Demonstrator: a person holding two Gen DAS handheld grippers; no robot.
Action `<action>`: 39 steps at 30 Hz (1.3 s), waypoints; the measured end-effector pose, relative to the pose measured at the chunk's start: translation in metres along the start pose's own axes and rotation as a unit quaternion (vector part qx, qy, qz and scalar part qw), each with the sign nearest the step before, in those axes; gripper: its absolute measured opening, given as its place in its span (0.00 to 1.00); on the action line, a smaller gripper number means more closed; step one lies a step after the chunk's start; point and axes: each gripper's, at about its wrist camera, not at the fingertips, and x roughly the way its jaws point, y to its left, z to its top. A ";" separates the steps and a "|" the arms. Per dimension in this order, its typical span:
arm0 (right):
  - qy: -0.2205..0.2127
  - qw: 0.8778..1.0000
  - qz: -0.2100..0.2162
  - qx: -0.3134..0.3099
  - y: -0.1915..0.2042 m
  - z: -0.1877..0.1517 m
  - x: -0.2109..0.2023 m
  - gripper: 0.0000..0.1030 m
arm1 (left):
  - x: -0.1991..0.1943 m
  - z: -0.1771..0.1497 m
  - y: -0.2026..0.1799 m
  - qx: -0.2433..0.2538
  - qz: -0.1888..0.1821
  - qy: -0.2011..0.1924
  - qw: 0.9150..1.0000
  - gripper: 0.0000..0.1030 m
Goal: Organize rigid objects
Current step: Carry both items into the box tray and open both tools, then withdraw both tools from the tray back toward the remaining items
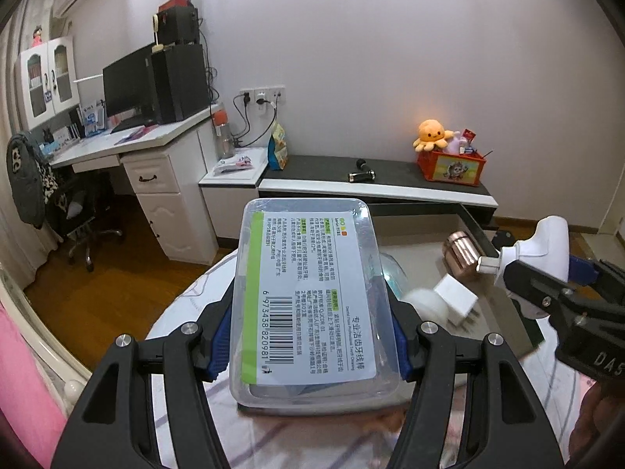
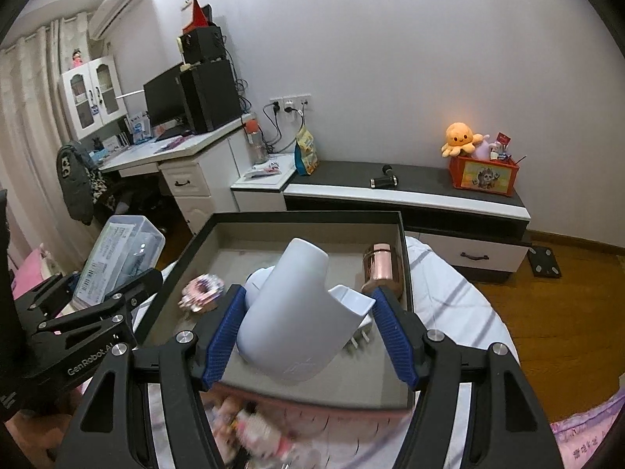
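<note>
Both wrist views look forward (close in) sharing the tray (image 2: 304, 217).

Left gripper (image 1: 308, 324): blue pads clamped on clear rectangular plastic box with white-green barcode label (image 1: 308, 301). Right gripper (image 1: 519, 273): gripping white plastic device (image 1: 547, 246). Beyond: copper metal canister (image 1: 463, 252), white charger plug (image 1: 457, 299).
</note>
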 end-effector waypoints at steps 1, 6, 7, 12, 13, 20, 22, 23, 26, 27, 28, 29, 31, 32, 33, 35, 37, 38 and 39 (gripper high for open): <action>0.006 1.000 -0.002 0.001 -0.002 0.002 0.008 0.65 | 0.006 0.002 -0.002 0.000 0.001 0.003 1.000 0.62; 0.027 1.000 -0.005 0.007 -0.007 0.002 0.036 0.66 | 0.040 0.005 -0.008 0.002 0.001 0.026 1.000 0.62; 0.030 0.999 -0.006 0.009 -0.008 0.002 0.040 0.66 | 0.045 0.005 -0.009 0.003 0.002 0.030 1.000 0.62; 0.041 0.999 -0.010 0.010 -0.010 0.000 0.051 0.66 | 0.059 0.003 -0.014 0.006 0.001 0.045 0.999 0.63; 0.041 0.999 -0.011 0.011 -0.010 0.001 0.052 0.66 | 0.061 0.002 -0.014 0.007 0.002 0.047 0.999 0.63; 0.049 0.999 -0.012 0.022 -0.013 -0.004 0.057 0.83 | 0.062 0.000 -0.014 0.011 -0.002 0.049 0.999 0.83; 0.048 0.998 -0.010 0.026 -0.013 -0.003 0.055 0.85 | 0.054 0.000 -0.011 0.010 0.010 0.039 0.999 0.88; 0.046 0.998 -0.011 0.029 -0.013 -0.004 0.052 0.86 | 0.051 0.000 -0.011 0.007 0.011 0.037 0.999 0.89; 0.034 0.998 -0.028 0.033 -0.013 -0.003 0.042 1.00 | 0.041 0.000 -0.005 -0.005 0.011 0.034 0.999 1.00; 0.032 0.998 -0.027 0.037 -0.014 -0.003 0.039 1.00 | 0.035 -0.001 -0.002 -0.010 0.013 0.029 0.999 1.00; 0.029 0.998 -0.027 0.042 -0.015 -0.002 0.034 1.00 | 0.032 -0.002 -0.001 -0.012 0.015 0.026 0.999 1.00; 0.023 0.998 -0.029 0.046 -0.015 -0.003 0.027 1.00 | 0.025 -0.004 0.001 -0.015 0.017 0.024 0.999 1.00; 0.016 0.998 -0.027 0.051 -0.014 -0.004 0.018 1.00 | 0.017 -0.007 0.003 -0.017 0.022 0.026 0.999 1.00; 0.011 0.998 -0.025 0.056 -0.013 -0.005 0.010 1.00 | 0.011 -0.009 0.004 -0.018 0.021 0.025 0.999 1.00; 0.007 0.998 -0.025 0.059 -0.013 -0.006 0.005 1.00 | 0.007 -0.011 0.005 -0.019 0.015 0.023 0.999 1.00; -0.003 0.998 -0.023 0.066 -0.011 -0.010 -0.008 1.00 | -0.003 -0.016 0.009 -0.029 -0.004 0.016 0.999 1.00; -0.009 0.997 -0.022 0.068 -0.008 -0.014 -0.021 1.00 | -0.015 -0.021 0.014 -0.043 -0.017 0.011 0.999 1.00; -0.010 0.997 -0.022 0.067 -0.008 -0.016 -0.025 1.00 | -0.021 -0.025 0.016 -0.045 -0.015 0.002 0.999 1.00; -0.012 0.998 -0.023 0.066 -0.006 -0.018 -0.030 1.00 | -0.027 -0.028 0.017 -0.046 -0.012 -0.009 0.999 1.00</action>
